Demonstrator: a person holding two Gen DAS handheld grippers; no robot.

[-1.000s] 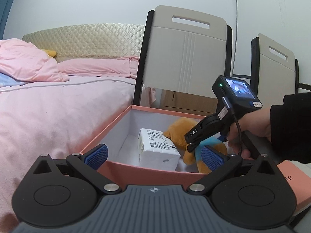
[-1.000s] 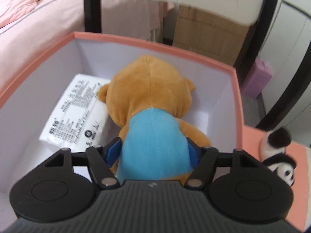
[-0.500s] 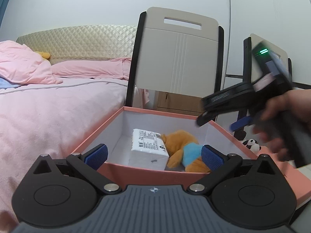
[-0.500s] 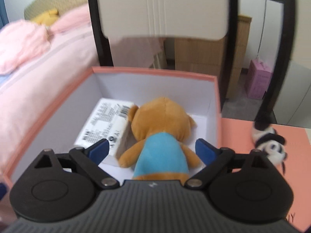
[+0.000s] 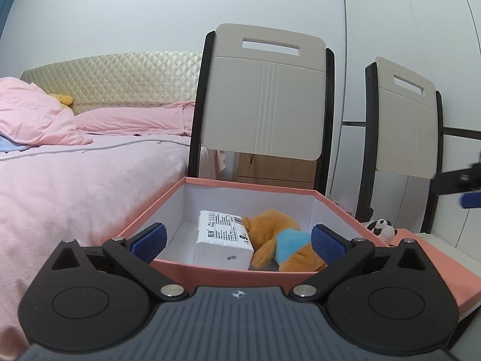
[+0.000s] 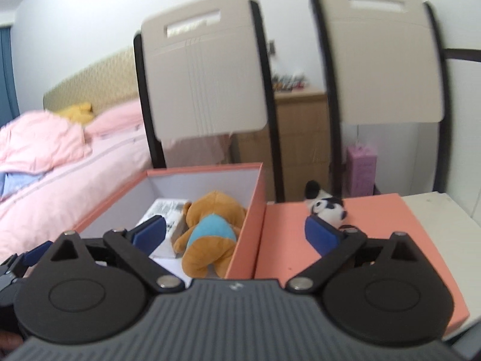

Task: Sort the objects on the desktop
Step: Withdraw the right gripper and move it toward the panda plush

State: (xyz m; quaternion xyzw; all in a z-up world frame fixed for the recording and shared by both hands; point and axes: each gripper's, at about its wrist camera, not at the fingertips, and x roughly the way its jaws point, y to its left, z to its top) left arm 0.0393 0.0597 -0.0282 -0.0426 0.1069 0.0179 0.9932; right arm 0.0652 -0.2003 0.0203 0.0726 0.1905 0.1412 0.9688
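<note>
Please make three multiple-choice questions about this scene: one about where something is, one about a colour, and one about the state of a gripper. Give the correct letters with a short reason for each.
1. Where is the panda toy?
A. inside the box
B. on the pink lid beside the box
C. on the bed

2. What colour is the shirt of the bear toy?
A. blue
B. red
C. green

3. What is the state of the right gripper?
A. shut on the bear toy
B. shut on the panda toy
C. open, holding nothing

Answers: 1 B, it sits on the flat lid, outside the box. 2 A, the cloth on its back is light blue. 3 C, its jaws stand wide apart with nothing between them.
</note>
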